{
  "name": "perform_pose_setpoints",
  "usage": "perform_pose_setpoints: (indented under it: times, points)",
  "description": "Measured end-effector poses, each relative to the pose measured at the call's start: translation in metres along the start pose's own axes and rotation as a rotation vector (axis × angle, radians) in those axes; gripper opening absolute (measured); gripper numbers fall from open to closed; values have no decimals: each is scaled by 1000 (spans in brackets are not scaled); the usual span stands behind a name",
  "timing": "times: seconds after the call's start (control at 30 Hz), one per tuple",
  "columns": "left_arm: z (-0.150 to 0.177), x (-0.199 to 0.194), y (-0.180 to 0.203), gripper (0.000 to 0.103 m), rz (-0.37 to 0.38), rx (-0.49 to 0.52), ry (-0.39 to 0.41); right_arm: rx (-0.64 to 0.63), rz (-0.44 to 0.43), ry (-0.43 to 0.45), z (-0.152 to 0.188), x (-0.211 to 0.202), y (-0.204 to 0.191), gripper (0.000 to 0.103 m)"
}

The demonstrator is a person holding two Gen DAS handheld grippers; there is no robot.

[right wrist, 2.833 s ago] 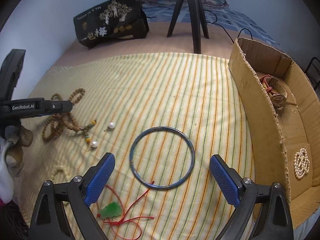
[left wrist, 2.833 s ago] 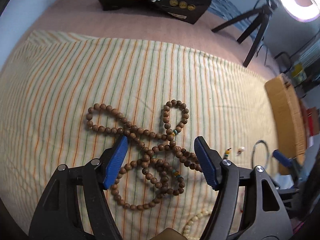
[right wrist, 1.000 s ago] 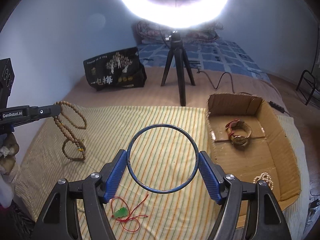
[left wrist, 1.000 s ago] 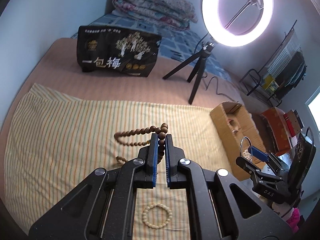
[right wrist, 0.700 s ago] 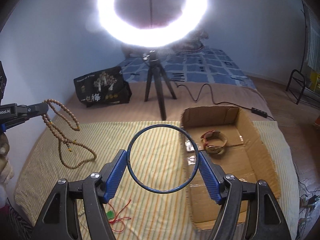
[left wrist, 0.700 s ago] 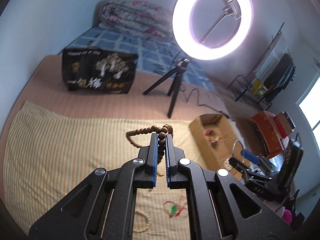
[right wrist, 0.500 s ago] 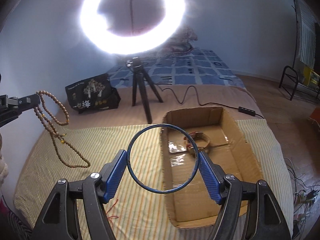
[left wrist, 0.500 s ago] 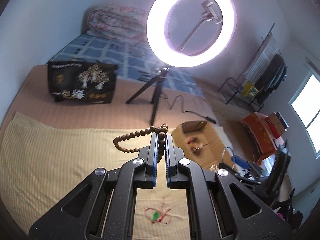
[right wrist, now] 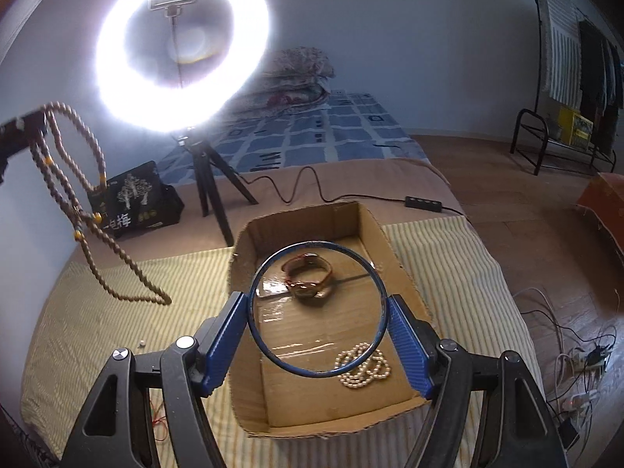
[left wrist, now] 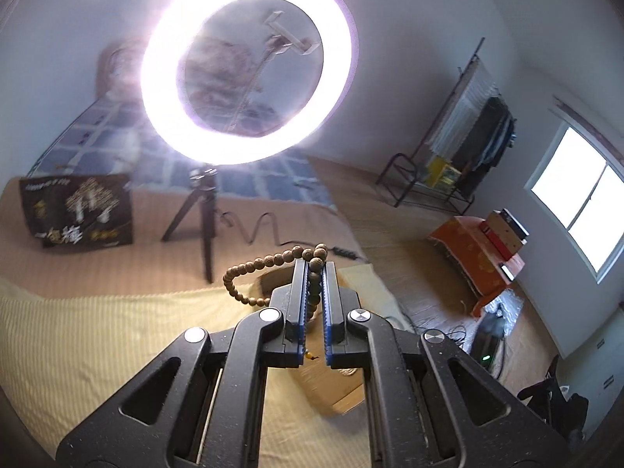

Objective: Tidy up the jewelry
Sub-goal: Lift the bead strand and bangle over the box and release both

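The blue bangle (right wrist: 318, 309) is clamped across its width by the right gripper (right wrist: 318, 314), in the lower centre of the frame, above the open cardboard box (right wrist: 405, 284). The wooden bead strand (right wrist: 89, 210) is pinched by the closed left gripper (left wrist: 314, 304) and hangs at the upper left, over the striped cloth (right wrist: 97, 312). If released there, the long loops could be dropped outside the box. The thin bangle could slip from the pads and land on the watch (right wrist: 308, 279) or the pearl bracelet (right wrist: 362, 366).
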State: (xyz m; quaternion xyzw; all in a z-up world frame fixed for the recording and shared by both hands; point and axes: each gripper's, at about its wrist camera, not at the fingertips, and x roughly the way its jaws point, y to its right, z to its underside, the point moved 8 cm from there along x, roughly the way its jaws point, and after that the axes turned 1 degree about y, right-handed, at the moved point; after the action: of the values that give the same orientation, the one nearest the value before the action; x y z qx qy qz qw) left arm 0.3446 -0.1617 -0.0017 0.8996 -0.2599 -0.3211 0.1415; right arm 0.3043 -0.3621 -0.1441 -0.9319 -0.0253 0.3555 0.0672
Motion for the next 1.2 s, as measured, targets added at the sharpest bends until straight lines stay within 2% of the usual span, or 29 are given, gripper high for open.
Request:
perform_pose_setpoints:
  times: [0.27, 0.63, 0.9, 1.03, 1.2]
  points:
    - [7, 36, 38, 4, 69, 4, -37, 41, 29, -37, 8, 11, 30, 74]
    - [19, 85, 57, 4, 97, -17, -97, 74, 50, -77, 21, 18, 57, 74]
    - [9, 83, 87, 4, 117, 47, -73, 93, 51, -76, 21, 18, 65, 74]
    - [17, 92, 86, 4, 101, 53, -94, 101, 53, -91, 22, 24, 68, 74]
    - [41, 118, 69, 4, 61, 52, -166, 86, 47, -129, 28, 35, 65, 74]
